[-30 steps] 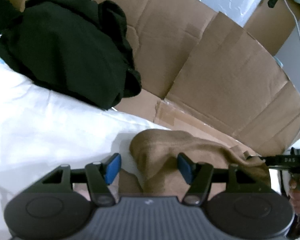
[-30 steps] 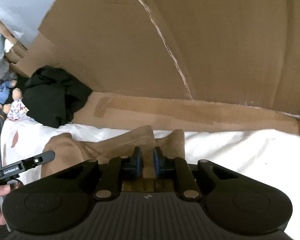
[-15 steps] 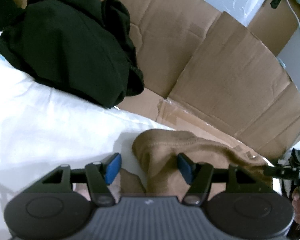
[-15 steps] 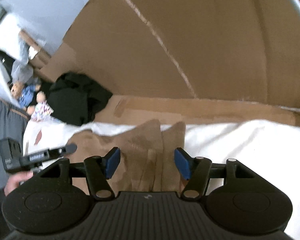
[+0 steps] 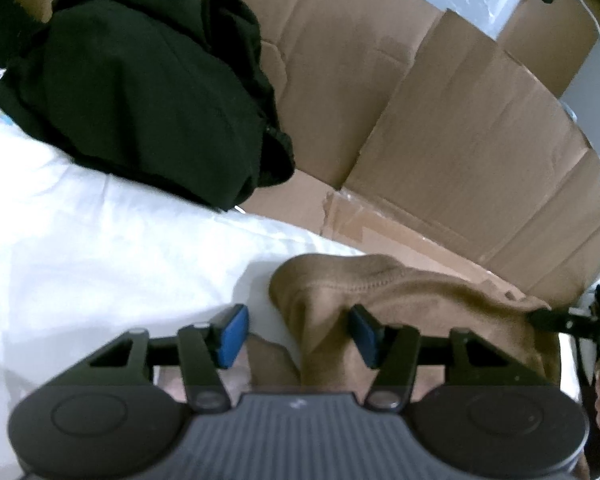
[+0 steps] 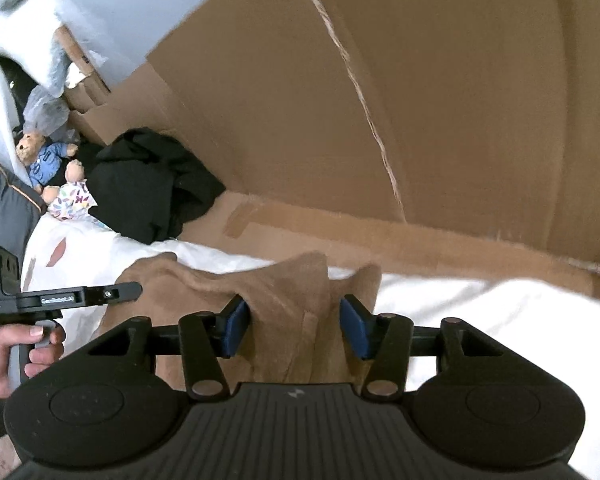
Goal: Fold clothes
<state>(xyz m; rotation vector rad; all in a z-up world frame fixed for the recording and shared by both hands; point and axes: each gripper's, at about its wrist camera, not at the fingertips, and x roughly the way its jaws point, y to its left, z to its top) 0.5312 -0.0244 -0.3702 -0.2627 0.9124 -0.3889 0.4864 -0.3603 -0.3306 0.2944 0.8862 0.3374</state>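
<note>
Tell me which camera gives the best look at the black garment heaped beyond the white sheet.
The left wrist view. There the black garment fills the upper left, large enough to show its folds and the edge lying on the white sheet. The right wrist view shows the same garment small and far off, beside two stuffed toys.

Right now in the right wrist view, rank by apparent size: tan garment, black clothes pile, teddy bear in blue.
1. tan garment, though nearness to the camera enlarges it.
2. black clothes pile, farther back, so its true size against the tan one is unsure.
3. teddy bear in blue, clearly smallest.
</note>
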